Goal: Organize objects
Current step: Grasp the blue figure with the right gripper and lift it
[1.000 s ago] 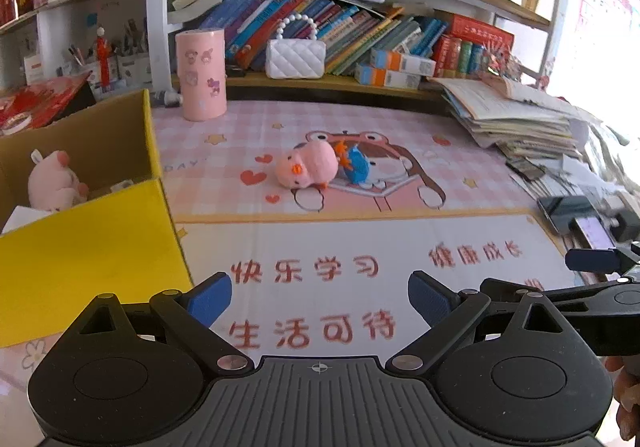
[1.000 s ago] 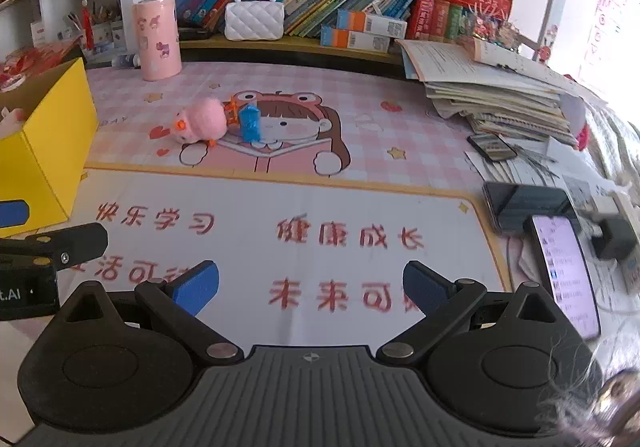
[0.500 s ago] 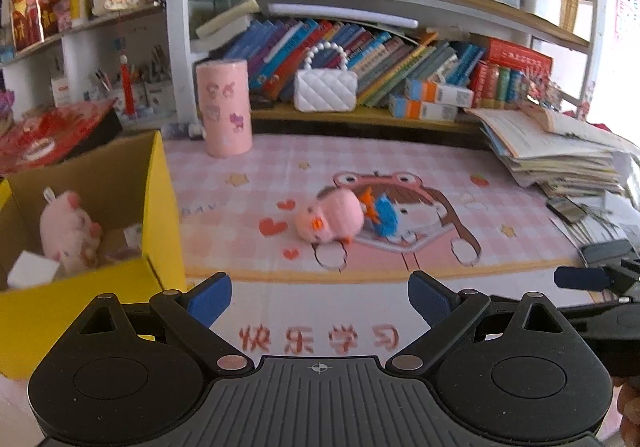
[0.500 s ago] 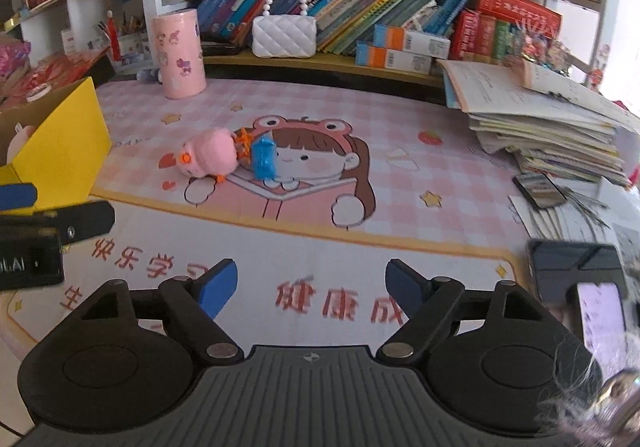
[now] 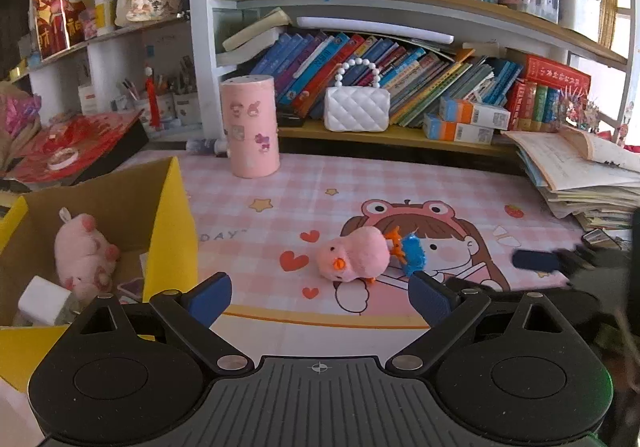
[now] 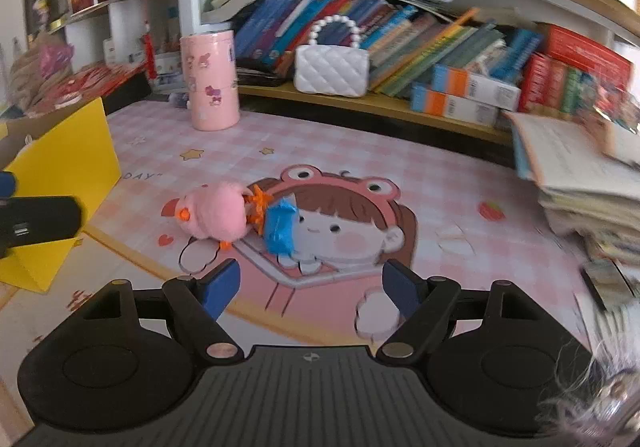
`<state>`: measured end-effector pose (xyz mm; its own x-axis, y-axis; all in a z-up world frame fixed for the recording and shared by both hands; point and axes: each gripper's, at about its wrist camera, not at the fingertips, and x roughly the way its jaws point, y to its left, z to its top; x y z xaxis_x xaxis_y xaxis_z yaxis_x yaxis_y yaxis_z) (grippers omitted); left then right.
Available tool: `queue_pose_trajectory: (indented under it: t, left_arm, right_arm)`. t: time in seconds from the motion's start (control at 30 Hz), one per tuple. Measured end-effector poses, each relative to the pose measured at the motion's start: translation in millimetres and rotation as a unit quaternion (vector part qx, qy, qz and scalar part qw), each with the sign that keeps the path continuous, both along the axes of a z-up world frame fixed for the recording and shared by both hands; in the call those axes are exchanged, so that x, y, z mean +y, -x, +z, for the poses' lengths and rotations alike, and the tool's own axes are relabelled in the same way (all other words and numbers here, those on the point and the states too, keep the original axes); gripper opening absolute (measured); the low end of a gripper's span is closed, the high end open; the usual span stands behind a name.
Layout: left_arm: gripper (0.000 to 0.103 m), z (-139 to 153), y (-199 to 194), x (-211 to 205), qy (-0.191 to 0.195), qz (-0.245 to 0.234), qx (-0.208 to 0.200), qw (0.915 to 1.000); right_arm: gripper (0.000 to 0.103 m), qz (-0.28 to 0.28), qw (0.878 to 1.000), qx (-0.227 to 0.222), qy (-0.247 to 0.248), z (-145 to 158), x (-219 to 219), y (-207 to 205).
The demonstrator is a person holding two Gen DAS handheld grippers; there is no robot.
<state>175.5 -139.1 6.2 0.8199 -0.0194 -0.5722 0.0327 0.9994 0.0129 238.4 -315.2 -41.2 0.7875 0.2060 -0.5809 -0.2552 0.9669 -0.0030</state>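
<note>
Two grippers empty: right gripper (image 6: 311, 285) jaws apart, just been narrowing, nothing between; left gripper (image 5: 319, 295) spread. Fluffy pink plush duck (image 6: 214, 215) on desk mat, right of yellow cardboard box (image 6: 68, 163). Centre jaws across soft body, avoid blue crinkly toy (image 6: 280, 230) touching it.

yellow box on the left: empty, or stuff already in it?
Not empty. The left wrist view looks into the open yellow box: a pink plush pig lies inside, with a white block beside it.

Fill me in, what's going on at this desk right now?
A person is tidying toys with two handheld grippers. The pink duck plush and a blue toy lie on the mat. The right gripper, jaws just narrowing but empty, nears them. The left gripper is open beside the yellow box, which holds a pink pig plush.
</note>
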Motion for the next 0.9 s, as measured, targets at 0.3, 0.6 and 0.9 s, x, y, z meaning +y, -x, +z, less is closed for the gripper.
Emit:
queue_pose_trajectory:
  t: [0.3, 0.6, 0.9]
  left_arm:
    - [0.097, 3.0, 1.1, 3.2, -0.022, 0.024, 0.007, 0.9994]
    - [0.097, 3.0, 3.1, 4.3, -0.035, 0.033, 0.014, 0.9987]
    - [0.097, 3.6, -2.5, -0.5, -0.035, 0.032, 0.011, 0.9988]
  right_arm:
    - [0.072, 0.033, 0.999, 0.018, 0.017, -27.5, 16.3, -61.1]
    - [0.064, 0.047, 0.998, 0.026, 0.022, -43.9, 26.6, -88.2]
    - [0.024, 0.045, 0.998, 0.028, -0.015, -38.1, 19.3, -84.9]
